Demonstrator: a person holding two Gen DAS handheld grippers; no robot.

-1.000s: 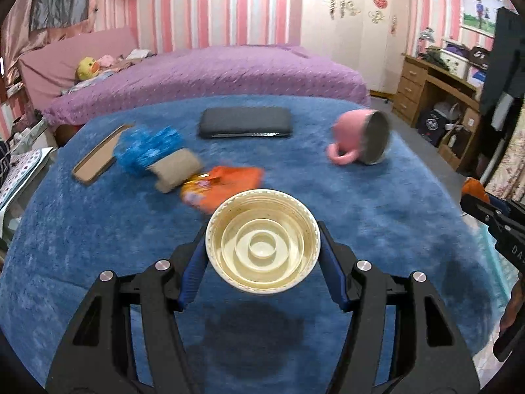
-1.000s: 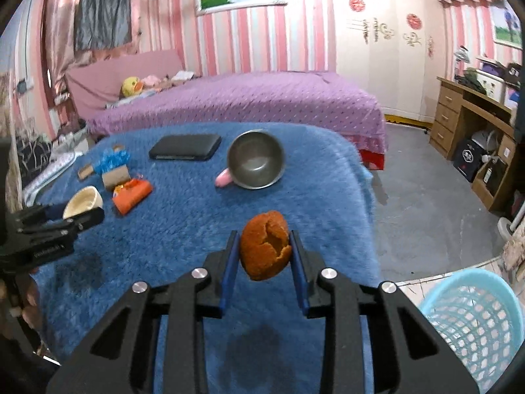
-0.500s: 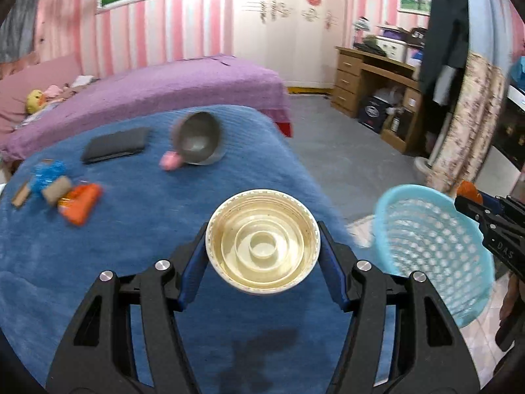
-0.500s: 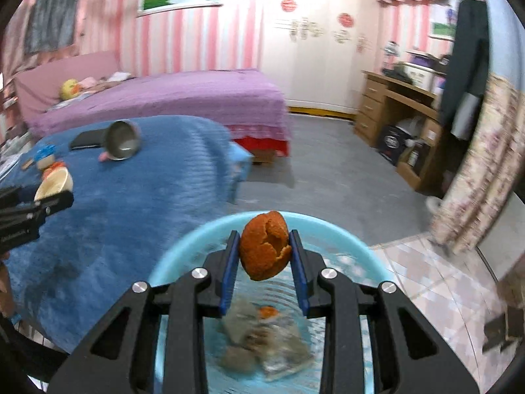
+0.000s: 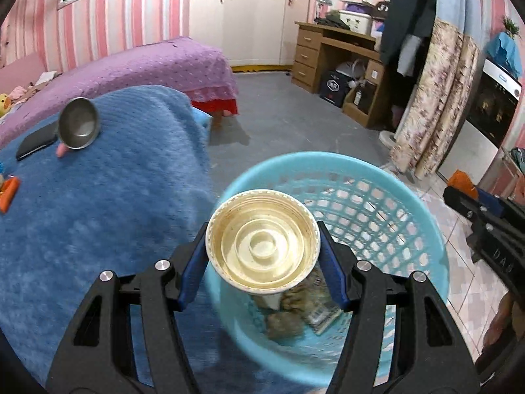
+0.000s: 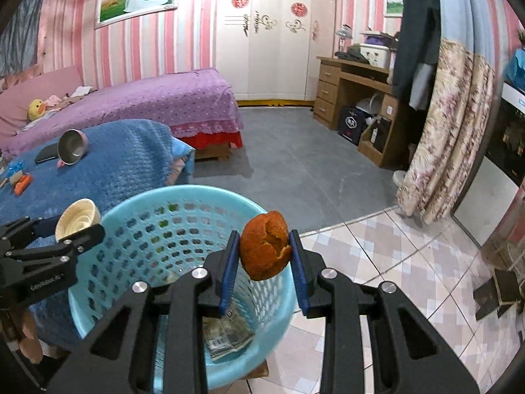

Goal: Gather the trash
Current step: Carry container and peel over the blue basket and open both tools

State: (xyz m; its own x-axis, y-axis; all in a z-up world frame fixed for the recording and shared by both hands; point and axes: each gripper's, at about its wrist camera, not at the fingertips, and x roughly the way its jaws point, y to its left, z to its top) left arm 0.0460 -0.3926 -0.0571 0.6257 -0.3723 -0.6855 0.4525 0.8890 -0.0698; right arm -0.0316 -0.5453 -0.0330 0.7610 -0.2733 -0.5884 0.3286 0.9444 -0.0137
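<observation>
Trash sits in both tongs, up over the light blue basket (image 5: 423, 216). The left tongs (image 5: 262, 256) pinch a round cream cup (image 5: 262, 241) by its sides, one blue pad on each side. The cup's open mouth faces the left camera, and you can see rings inside it. From the right camera, the cup (image 6: 78, 217) hangs just at the left rim of the basket (image 6: 115, 216).

The right tongs (image 6: 264, 252) pinch an orange peel (image 6: 265, 246) between two blue pads. The peel is rough and has a crack in it. It hangs over the right side of the basket, above the rim.

The basket has many small holes in its wall. Down at the bottom lies some trash: a crumpled wrapper (image 6: 226, 336) with a bar code on it, and some brown lumps (image 5: 285, 320) in the left view. The basket stands on the floor just beside the bench with the blue cloth (image 5: 108, 197).

Back on the blue cloth lies a pink mug (image 6: 72, 147) on its side, with its grey inside showing. A flat dark case (image 6: 47, 154) lies just behind it. Near the left edge of the cloth lies an orange wrapper (image 6: 23, 184), with a small tan thing and a blue crinkly thing close by.

Behind the bench is a bed with a purple cover (image 6: 157, 98). A wooden desk (image 6: 354, 82) stands by the far wall.
</observation>
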